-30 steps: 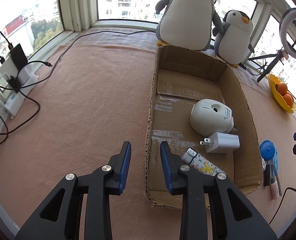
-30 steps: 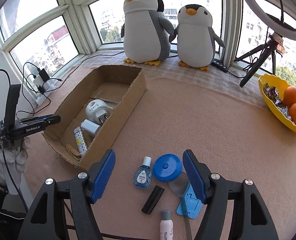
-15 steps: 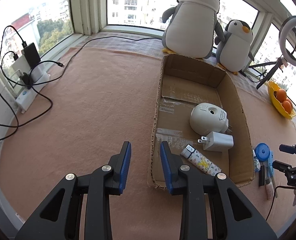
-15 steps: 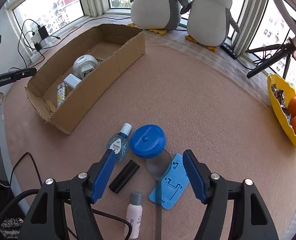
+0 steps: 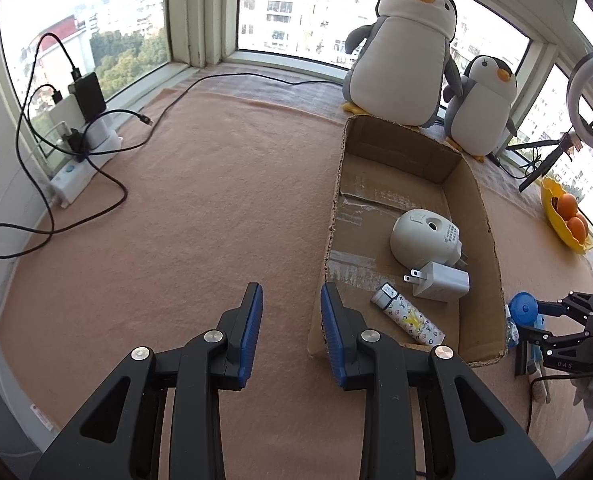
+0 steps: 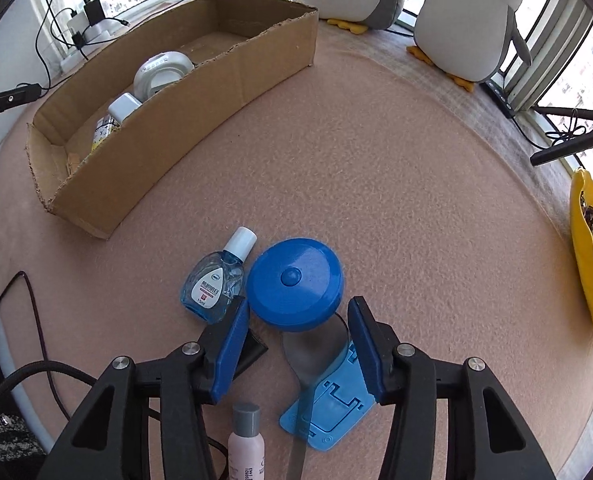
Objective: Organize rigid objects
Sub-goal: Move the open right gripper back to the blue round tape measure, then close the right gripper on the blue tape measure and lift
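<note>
A blue round disc (image 6: 294,282) lies on the pink cloth, its near part between the fingers of my right gripper (image 6: 296,310). The jaws are closing, and I see no pad pressing on the disc. Around it lie an eye-drop bottle (image 6: 216,280), a black cylinder (image 6: 254,352), a blue phone stand (image 6: 328,404), a metal spoon (image 6: 312,352) and a small grey-capped bottle (image 6: 246,440). The cardboard box (image 5: 492,240) holds a white round device (image 5: 420,236), a white charger (image 5: 440,280) and a patterned tube (image 5: 408,316). My left gripper (image 5: 292,300) hovers open and empty by the box's near left corner.
Two plush penguins (image 5: 400,52) stand behind the box by the windows. A yellow bowl with oranges (image 6: 592,256) sits at the right edge. A power strip with chargers and loose cables (image 5: 80,136) lies at the far left. A ring light on a tripod (image 5: 588,92) stands at the back right.
My right gripper has come down over the blue disc and its jaws have narrowed around it. The left gripper has drawn back a little from the box, jaws unchanged.
</note>
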`<state>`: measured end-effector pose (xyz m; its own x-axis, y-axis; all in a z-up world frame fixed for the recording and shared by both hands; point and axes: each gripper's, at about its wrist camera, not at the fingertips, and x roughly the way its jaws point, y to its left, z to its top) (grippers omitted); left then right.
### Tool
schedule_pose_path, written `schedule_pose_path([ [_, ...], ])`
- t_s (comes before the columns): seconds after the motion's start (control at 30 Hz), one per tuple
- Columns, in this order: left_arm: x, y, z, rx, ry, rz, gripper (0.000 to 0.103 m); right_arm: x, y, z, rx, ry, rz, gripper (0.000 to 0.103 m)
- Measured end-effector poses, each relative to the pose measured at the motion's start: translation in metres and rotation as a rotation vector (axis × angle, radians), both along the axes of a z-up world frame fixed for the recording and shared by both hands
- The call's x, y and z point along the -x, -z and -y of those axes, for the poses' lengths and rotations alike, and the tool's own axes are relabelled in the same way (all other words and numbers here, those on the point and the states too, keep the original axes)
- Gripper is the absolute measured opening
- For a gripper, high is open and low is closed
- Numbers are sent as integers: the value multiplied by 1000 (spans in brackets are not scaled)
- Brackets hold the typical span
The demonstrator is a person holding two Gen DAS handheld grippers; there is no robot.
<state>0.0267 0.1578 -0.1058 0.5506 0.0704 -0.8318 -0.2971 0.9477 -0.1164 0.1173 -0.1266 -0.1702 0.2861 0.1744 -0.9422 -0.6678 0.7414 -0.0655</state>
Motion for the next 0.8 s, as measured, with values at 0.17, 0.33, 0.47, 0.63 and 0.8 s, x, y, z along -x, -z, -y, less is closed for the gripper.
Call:
schedule_pose_path([
  [0.17,3,-2,0,2,-6,4,28,-11,0,4,-5,18,16,47],
  [0.33,4,-3,1,1,-6,9,28,-28,4,4,-7,43,17,47],
  [0.47,5,-4,0,0,-9,8,28,-39,8,4,-23,55,-10,47],
  [0.63,6,-3,-1,4,-13,7,28,-48,7,8,-53,98,-36,46],
  [0.8,5,-2,0,10,-8,3,28,-47,5,11,-77,131,-35,46],
])
